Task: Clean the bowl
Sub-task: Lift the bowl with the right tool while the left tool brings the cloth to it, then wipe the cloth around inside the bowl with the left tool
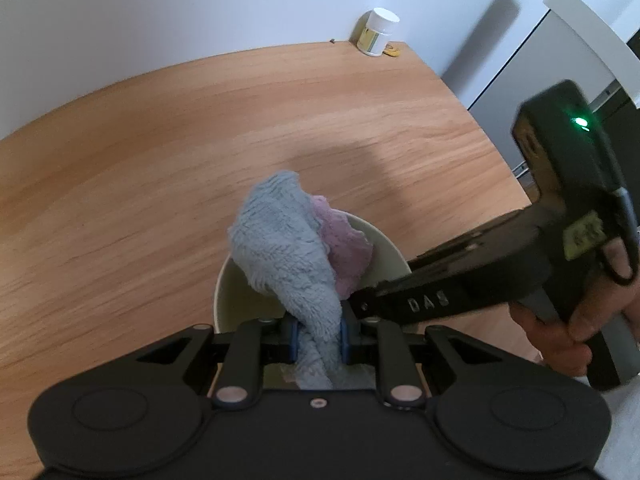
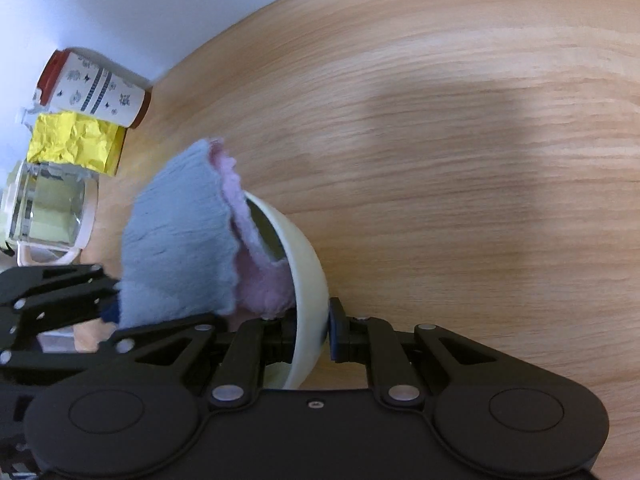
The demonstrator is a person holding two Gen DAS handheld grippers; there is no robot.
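Bowl (image 1: 384,248): cream-coloured, sitting low in the middle of the left wrist view, just past the tong tips, over the wooden worktop (image 1: 160,152)
Cloth (image 1: 288,248): fluffy thing, blue-grey on one side and pink on the other, bunched up and stuffed down into the bowl, top of it poking above the rim
Left tongs (image 1: 318,338): clenched on the twisted lower end of the cloth, both blue pads squeezing it
Right tongs (image 1: 360,300): come in from the right as a black bar, tip at the near rim of the bowl; you can't see the pads from here
Hand (image 1: 580,320): fingers wrapped round the right tool's handle, green light glowing on top of that tool
Far corner: white-lidded jar (image 1: 378,32) against the wall, well away from the bowl

Right wrist view, bowl (image 2: 308,280): tipped up on its side, opening facing left, rim running down between the tong fingers
Right tongs (image 2: 312,340): clamped on the bowl's wall, one finger inside and the blue pad on the outside
Cloth (image 2: 180,240): blue side toward the camera, pink edge pressed against the inside of the bowl
Left tongs (image 2: 114,308): black linkage at lower left, nipping the cloth's bottom corner
Left edge clutter: patterned cup with a red lid (image 2: 96,88) lying over, crumpled yellow packet (image 2: 72,142), glass jug (image 2: 52,212), all near the wall and apart from the bowl
Worktop (image 2: 480,160): light wood with a soft shadow across it
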